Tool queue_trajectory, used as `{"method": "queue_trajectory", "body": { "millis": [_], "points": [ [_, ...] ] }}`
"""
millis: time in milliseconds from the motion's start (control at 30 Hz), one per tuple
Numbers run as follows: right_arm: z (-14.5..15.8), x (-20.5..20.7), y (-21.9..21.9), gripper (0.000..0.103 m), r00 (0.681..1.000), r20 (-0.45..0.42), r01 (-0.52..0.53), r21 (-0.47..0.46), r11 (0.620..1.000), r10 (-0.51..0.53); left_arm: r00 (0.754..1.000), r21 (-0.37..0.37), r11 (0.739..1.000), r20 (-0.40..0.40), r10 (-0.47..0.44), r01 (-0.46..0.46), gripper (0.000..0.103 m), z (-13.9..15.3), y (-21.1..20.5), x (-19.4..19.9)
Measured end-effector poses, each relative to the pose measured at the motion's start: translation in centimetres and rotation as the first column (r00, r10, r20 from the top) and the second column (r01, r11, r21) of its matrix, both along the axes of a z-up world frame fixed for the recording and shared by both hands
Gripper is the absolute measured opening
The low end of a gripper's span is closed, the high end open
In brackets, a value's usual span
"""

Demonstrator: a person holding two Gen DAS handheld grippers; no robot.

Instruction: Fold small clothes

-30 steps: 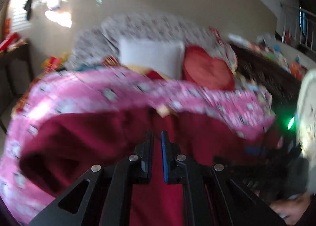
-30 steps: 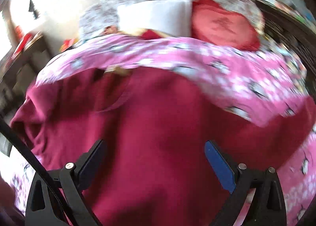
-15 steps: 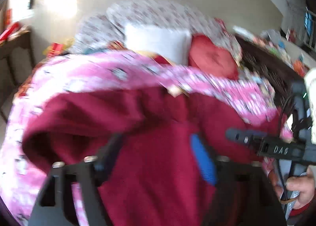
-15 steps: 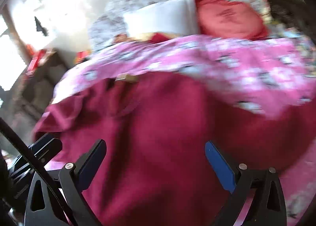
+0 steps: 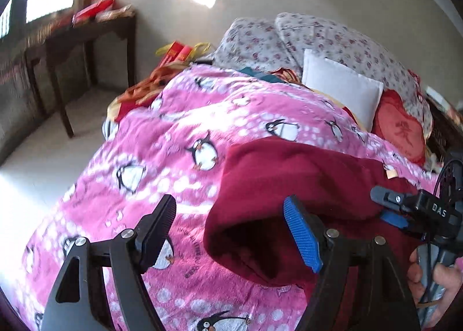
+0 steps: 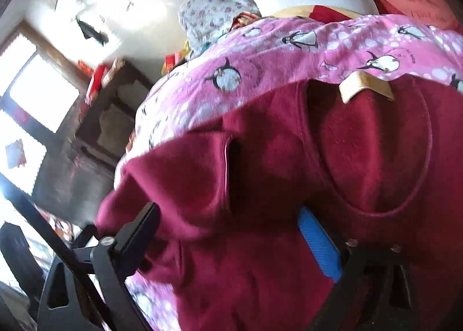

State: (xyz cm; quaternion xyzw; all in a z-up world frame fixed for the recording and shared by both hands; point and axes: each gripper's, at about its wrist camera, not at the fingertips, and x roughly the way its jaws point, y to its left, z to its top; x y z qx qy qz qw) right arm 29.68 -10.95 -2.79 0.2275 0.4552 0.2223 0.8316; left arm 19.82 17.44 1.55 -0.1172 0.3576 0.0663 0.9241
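Left gripper [image 5: 231, 232] has let go of the maroon garment [image 5: 303, 186] since a second ago and swung off its left edge; jaws are now standing wide, nothing between the pads, pink penguin blanket [image 5: 173, 134] showing through the gap. Right gripper [image 6: 231, 241] is closing, jaws wide, over a bunched sleeve fold of the garment; contact unclear. Garment is lying crumpled on the blanket, tan neck label [image 6: 364, 84] facing up, white pillow [image 5: 341, 87] beyond it.
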Motion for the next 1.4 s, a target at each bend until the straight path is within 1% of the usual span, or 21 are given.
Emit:
{"method": "queue_trajectory", "body": {
  "millis": [33,67,167,200,333,433,500,533,600,633,667,700,767,833,967,1100,1233,1267,1333,1367,1400],
  "points": [
    [0.2,-0.1,0.2,0.069,1.0,0.027,-0.005,0.002,1.0,0.005,1.0,-0.007,1.0,-0.003,0.0,0.0,0.076,-0.1,-0.1,0.0],
    [0.6,-0.1,0.7,0.035,0.998,0.053,-0.034,-0.009,0.999,0.034,1.0,-0.008,1.0,-0.005,0.002,-0.002,0.076,-0.1,-0.2,0.1],
    [1.0,-0.3,1.3,0.013,0.995,0.046,-0.083,-0.056,0.995,0.086,1.0,0.007,1.0,0.005,0.003,-0.003,0.076,0.3,-0.6,-0.4],
    [1.3,-0.6,1.3,0.011,0.994,0.058,-0.089,-0.067,0.994,0.093,1.0,0.004,1.0,0.012,0.0,0.0,0.076,0.7,-0.8,-0.6],
    [5.5,-3.4,-1.7,0.01,0.975,0.198,-0.083,-0.096,0.992,0.101,0.999,-0.004,1.0,0.038,-0.012,0.012,0.076,2.0,-1.1,-1.4],
    [8.8,-6.6,-5.5,0.01,0.947,0.31,-0.034,-0.177,0.984,0.088,0.998,-0.012,1.0,0.059,-0.025,0.026,0.077,2.9,-1.5,-1.8],
    [10.1,-8.8,-8.6,0.01,0.933,0.353,0.025,-0.243,0.97,0.064,0.997,-0.013,0.999,0.057,-0.048,0.049,0.08,3.1,-2.1,-1.8],
    [10.2,-9.2,-9.8,0.01,0.931,0.36,0.05,-0.273,0.961,0.054,0.997,-0.015,0.998,0.053,-0.061,0.062,0.083,3.0,-2.6,-1.7],
    [9.7,-10.7,-12.9,0.01,0.934,0.358,0.122,-0.358,0.926,0.015,0.996,-0.017,0.996,0.038,-0.083,0.083,0.084,2.6,-3.6,-1.0],
    [8.9,-11.0,-14.4,0.01,0.939,0.344,0.163,-0.416,0.895,-0.011,0.995,-0.015,0.995,0.025,-0.095,0.095,0.084,2.3,-4.1,-0.5],
    [7.9,-11.0,-15.7,0.01,0.946,0.322,0.184,-0.447,0.875,-0.034,0.994,-0.016,0.994,0.01,-0.109,0.109,0.084,1.9,-4.6,0.0],
    [7.2,-11.3,-16.8,0.01,0.952,0.301,0.194,-0.449,0.872,-0.057,0.993,-0.025,0.992,-0.009,-0.122,0.122,0.084,1.5,-5.0,0.6],
    [5.3,-10.9,-18.9,0.009,0.965,0.242,0.194,-0.412,0.89,-0.098,0.989,-0.059,0.988,-0.042,-0.143,0.14,0.084,0.6,-5.9,1.8],
    [4.6,-10.7,-19.6,0.009,0.966,0.233,0.197,-0.4,0.895,-0.109,0.983,-0.09,0.982,-0.07,-0.172,0.165,0.084,0.0,-6.9,3.0],
    [4.6,-11.1,-19.8,0.009,0.964,0.248,0.187,-0.396,0.899,-0.092,0.976,-0.108,0.974,-0.059,-0.207,0.2,0.084,0.1,-8.6,3.6],
    [4.6,-10.9,-19.8,0.009,0.965,0.249,0.18,-0.384,0.906,-0.087,0.96,-0.018,0.963,-0.074,-0.269,0.268,0.086,0.5,-11.4,4.0],
    [4.0,-11.0,-19.8,0.009,0.967,0.24,0.173,-0.382,0.908,-0.083,0.959,0.089,0.961,-0.132,-0.25,0.262,0.086,0.1,-13.4,5.0],
    [4.0,-10.9,-19.8,0.009,0.967,0.239,0.174,-0.377,0.91,-0.086,0.959,0.1,0.96,-0.139,-0.248,0.263,0.086,-0.1,-13.6,5.1],
    [4.0,-10.9,-19.9,0.009,0.967,0.24,0.176,-0.367,0.913,-0.09,0.952,0.139,0.95,-0.167,-0.257,0.281,0.086,-0.5,-14.7,5.7],
    [4.0,-10.8,-19.9,0.009,0.966,0.241,0.177,-0.363,0.915,-0.091,0.948,0.167,0.942,-0.181,-0.26,0.29,0.084,-0.8,-15.2,6.0],
    [4.0,-10.8,-19.9,0.009,0.966,0.242,0.177,-0.361,0.916,-0.091,0.945,0.194,0.934,-0.192,-0.264,0.3,0.06,-1.1,-15.7,6.2]
  ]
}}
